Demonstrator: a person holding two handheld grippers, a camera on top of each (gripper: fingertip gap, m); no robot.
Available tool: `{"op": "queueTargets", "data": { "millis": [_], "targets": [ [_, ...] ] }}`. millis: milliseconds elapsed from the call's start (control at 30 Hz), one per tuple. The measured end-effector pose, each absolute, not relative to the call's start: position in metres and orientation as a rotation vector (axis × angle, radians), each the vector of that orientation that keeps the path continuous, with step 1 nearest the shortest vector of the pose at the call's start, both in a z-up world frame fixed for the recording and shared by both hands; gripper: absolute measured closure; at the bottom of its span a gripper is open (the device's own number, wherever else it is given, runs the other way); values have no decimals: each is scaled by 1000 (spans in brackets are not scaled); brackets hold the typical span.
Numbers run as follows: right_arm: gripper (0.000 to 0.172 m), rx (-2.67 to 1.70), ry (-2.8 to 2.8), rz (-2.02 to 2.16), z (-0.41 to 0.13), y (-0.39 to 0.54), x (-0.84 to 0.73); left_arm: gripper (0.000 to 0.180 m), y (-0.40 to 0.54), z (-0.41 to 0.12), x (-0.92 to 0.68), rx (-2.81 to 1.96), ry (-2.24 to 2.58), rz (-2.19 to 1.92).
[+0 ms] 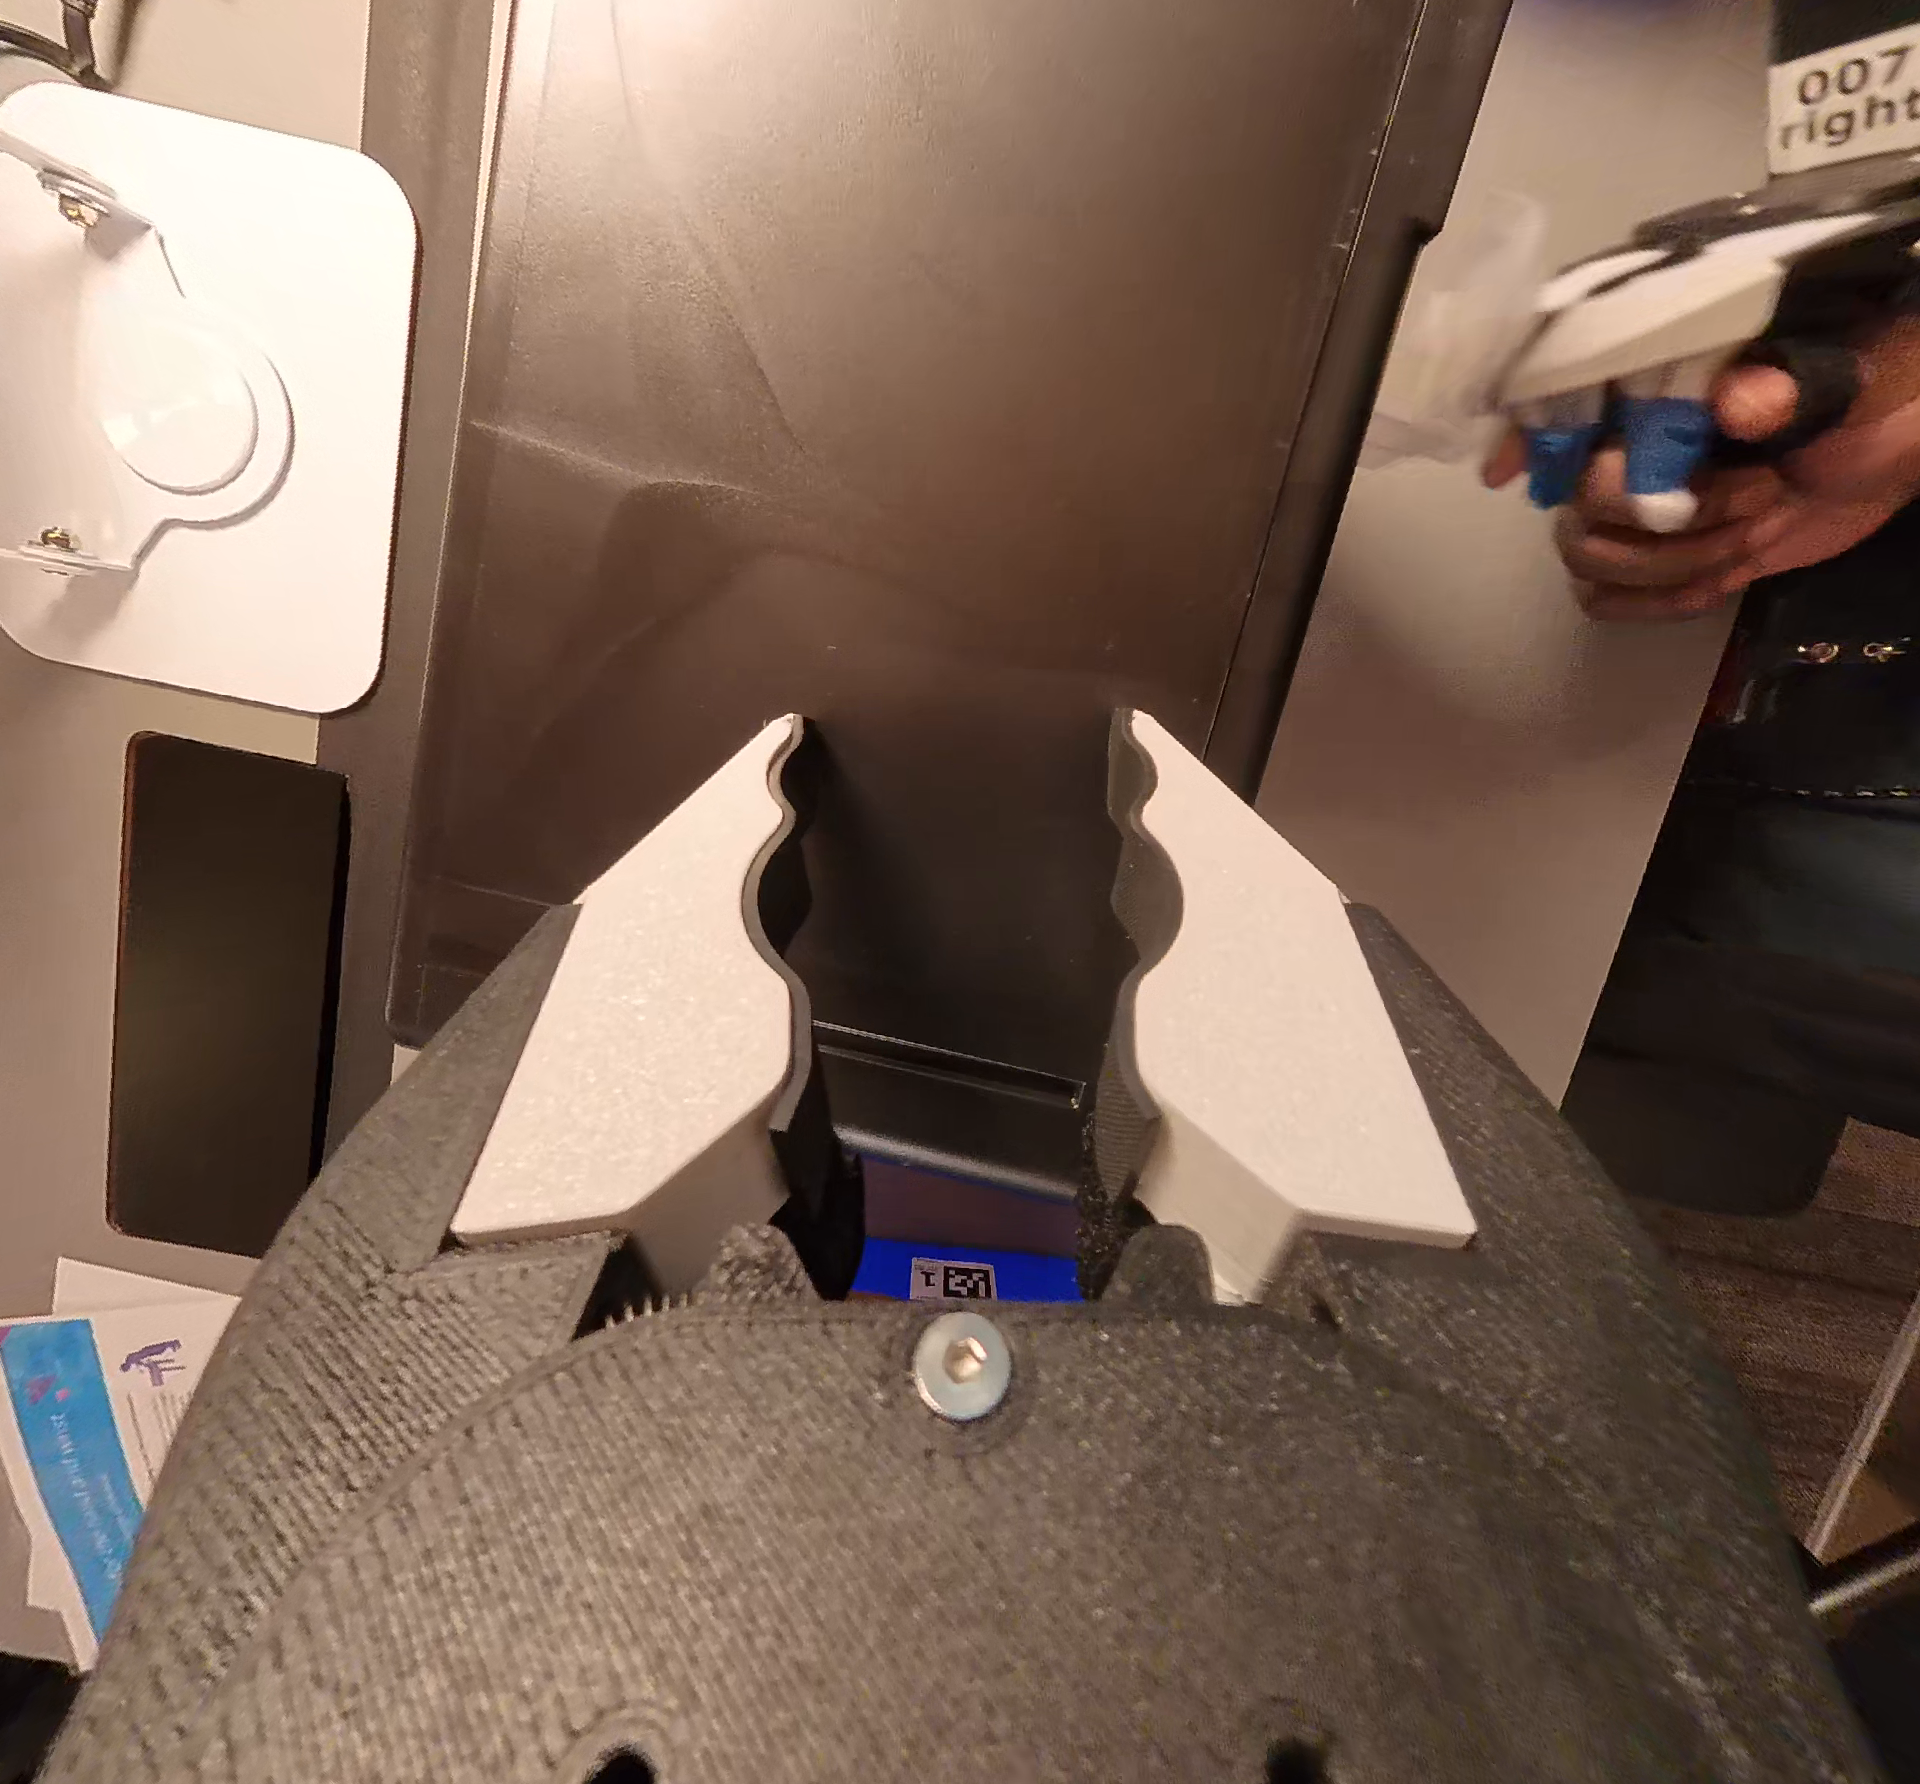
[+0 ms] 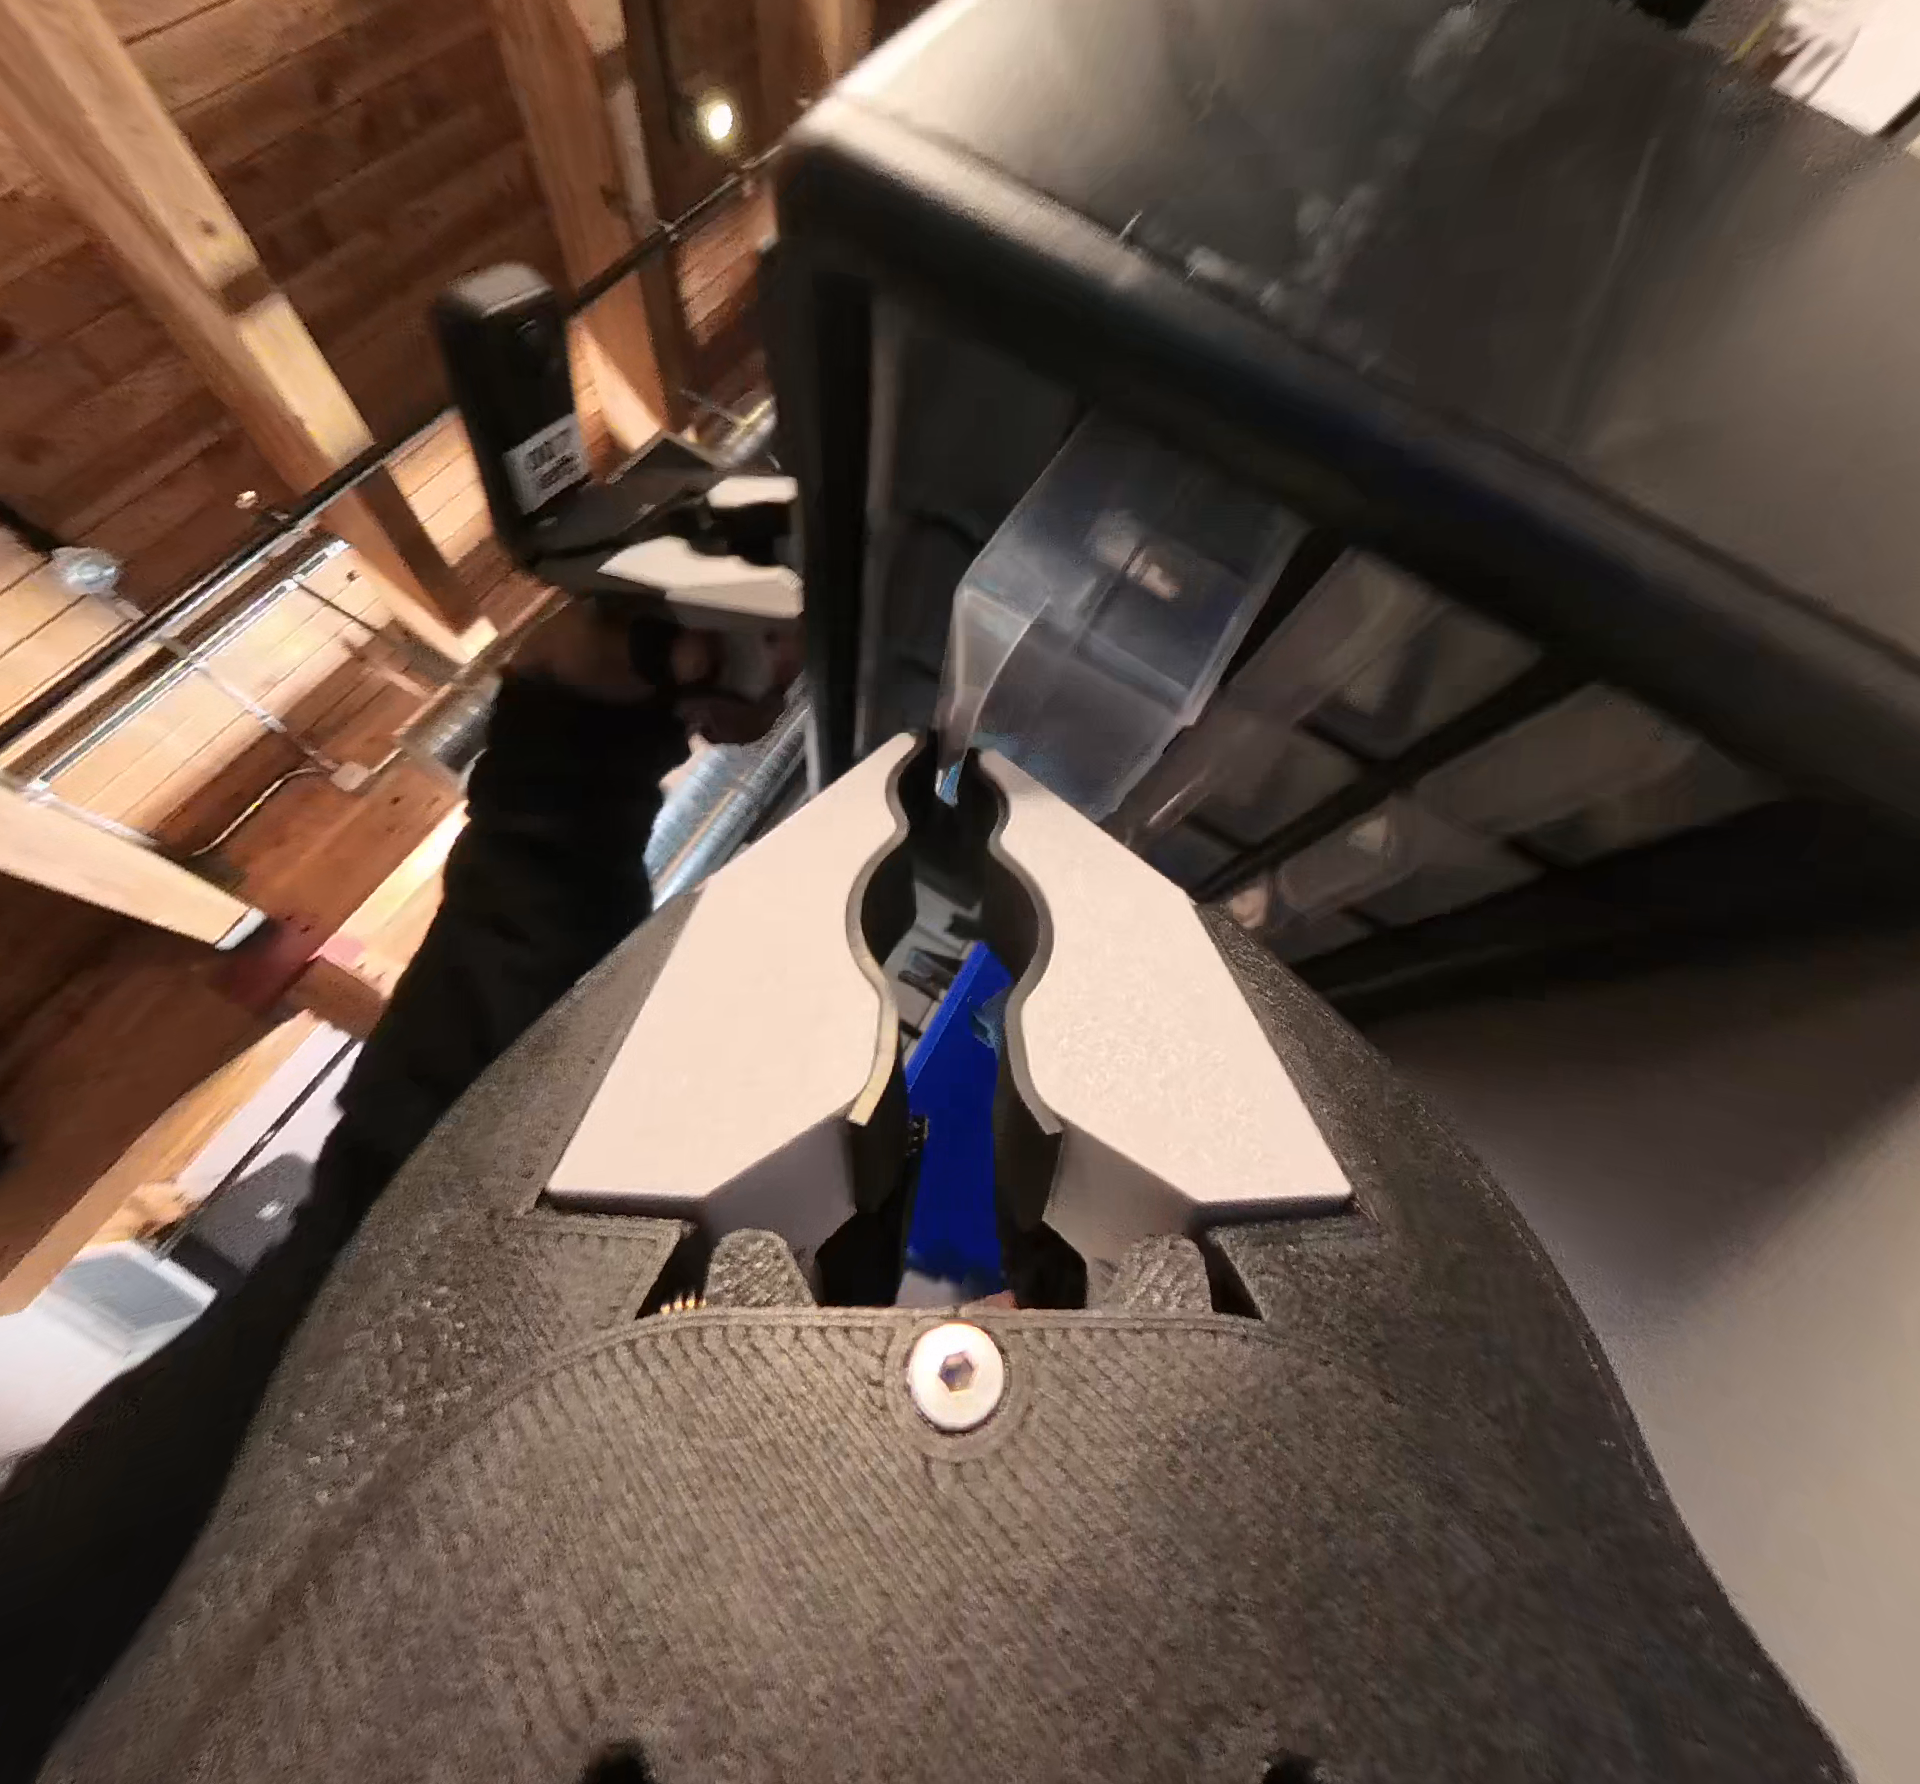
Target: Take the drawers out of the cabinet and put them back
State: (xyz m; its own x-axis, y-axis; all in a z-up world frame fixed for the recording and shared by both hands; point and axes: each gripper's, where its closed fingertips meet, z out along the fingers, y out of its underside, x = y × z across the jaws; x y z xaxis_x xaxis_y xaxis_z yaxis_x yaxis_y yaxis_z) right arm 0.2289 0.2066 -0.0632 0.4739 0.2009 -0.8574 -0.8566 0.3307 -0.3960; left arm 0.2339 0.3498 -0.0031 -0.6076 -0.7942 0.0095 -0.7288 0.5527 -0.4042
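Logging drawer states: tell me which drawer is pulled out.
The clear drawer at the cabinet's top corner, its tab pinched by the right gripper; the others sit flush.

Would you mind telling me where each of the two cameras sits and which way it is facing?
Left wrist view: on the left gripper, looking along its spread fingers at the dark cabinet panel; the right gripper and the hand holding it show at right.
Right wrist view: on the right gripper, tilted, facing the cabinet's drawer front; its fingers pinch a clear drawer's tab; the left gripper shows at left.
Shared: the cabinet, and each other's gripper.
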Motion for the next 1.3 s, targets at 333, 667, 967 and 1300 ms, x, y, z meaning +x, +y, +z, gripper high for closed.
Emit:
{"op": "queueTargets", "data": {
  "millis": [333,667,967,1300],
  "targets": [
    [168,-972,484,907,-21,90,144,118,350,-3,234,-1305,2605,-558],
    [169,-965,522,559,18,-35,287,116,350,-3,234,-1318,2597,-563],
    [168,-915,901,575,-48,-64,398,117,350,-3,235,-1326,2602,-543],
    [100,-1217,1035,404,-76,-63,367,119,351,-3,235,-1319,2606,-536]
  ]
}}
